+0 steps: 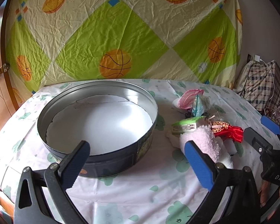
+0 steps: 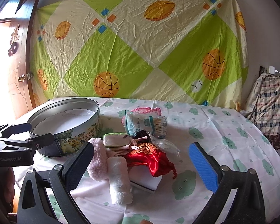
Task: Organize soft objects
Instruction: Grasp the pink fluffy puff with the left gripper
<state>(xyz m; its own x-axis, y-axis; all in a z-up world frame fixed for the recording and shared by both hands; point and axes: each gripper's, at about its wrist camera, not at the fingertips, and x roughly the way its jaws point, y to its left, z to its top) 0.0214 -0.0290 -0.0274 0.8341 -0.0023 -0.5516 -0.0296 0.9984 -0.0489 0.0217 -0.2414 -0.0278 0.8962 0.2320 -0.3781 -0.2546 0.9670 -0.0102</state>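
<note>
A round metal tin (image 1: 52, 112) with a white liner stands open on the table; it also shows in the right wrist view (image 2: 80, 134). A pile of small things lies to its right: a fluffy pink sock (image 2: 98, 158), a white rolled cloth (image 2: 119, 179), a red satin pouch (image 2: 155, 162), a green tissue pack (image 2: 115, 140), a bag of cotton swabs (image 2: 147, 125) and a pink-edged cloth (image 2: 147, 110). My left gripper (image 1: 138, 164) is open and empty before the tin. My right gripper (image 2: 141, 166) is open, its jaws either side of the pile's near part.
The table (image 2: 224, 145) has a white cloth with green cloud prints. A basketball-patterned sheet (image 2: 140, 46) hangs behind it. A wooden door (image 2: 18, 74) is at the left. A plaid bag (image 2: 270, 102) sits at the right. A white box (image 2: 149, 183) lies under the pouch.
</note>
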